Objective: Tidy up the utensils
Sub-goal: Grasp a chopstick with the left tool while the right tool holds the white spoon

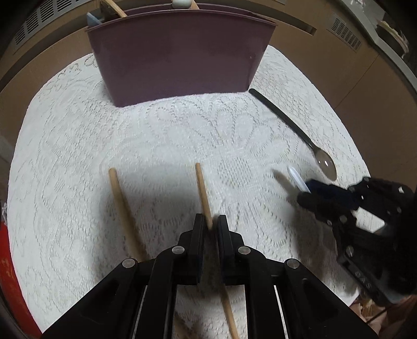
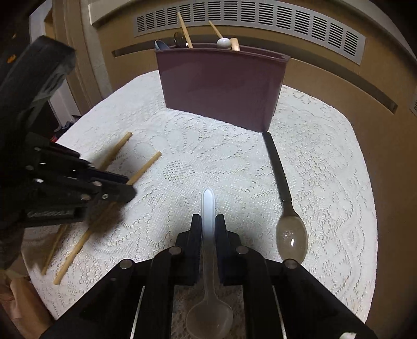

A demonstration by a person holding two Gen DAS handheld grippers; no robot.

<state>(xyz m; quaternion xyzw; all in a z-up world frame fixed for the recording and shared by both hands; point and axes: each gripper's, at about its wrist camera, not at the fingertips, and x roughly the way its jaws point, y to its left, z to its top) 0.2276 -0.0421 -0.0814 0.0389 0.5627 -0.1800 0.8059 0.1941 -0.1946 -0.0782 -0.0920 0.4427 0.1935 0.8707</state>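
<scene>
Utensils lie on the table: left tongs clamp a wooden stick, right tongs clamp a white spoon.

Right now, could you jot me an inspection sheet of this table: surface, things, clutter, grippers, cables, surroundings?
Surface: white lace cloth over the table.
Job's things: purple holder with utensils standing in it; black-handled spoon lying beside it; loose wooden stick on the cloth.
Clutter: nothing seen.
Grippers: left gripper shut on a second wooden stick; right gripper shut on a white plastic spoon.
Cables: nothing seen.
Surroundings: brown panelling with a vent grille behind.
</scene>
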